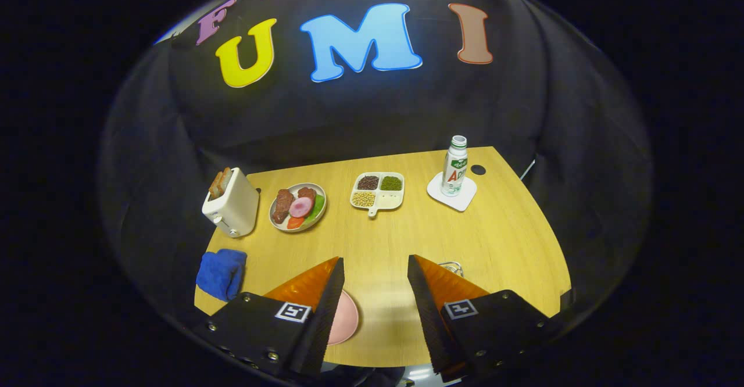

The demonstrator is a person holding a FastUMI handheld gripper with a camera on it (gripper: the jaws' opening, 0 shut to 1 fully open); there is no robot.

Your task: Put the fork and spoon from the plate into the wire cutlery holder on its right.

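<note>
My gripper (pixel 375 268) hangs open above the near part of the wooden table (pixel 500 242), with nothing between its fingers. A pink plate (pixel 344 317) lies below, mostly covered by the left finger (pixel 322 294). A bit of the wire cutlery holder (pixel 454 267) peeks out just beyond the right finger (pixel 430 294). Fork and spoon are hidden from me here.
A blue cloth (pixel 221 272) lies to the left of the fingers. Farther off stand a white toaster (pixel 231 203) with toast, a plate of food (pixel 298 207), a divided dish of beans (pixel 378 191), and a bottle (pixel 454 166) on a white coaster.
</note>
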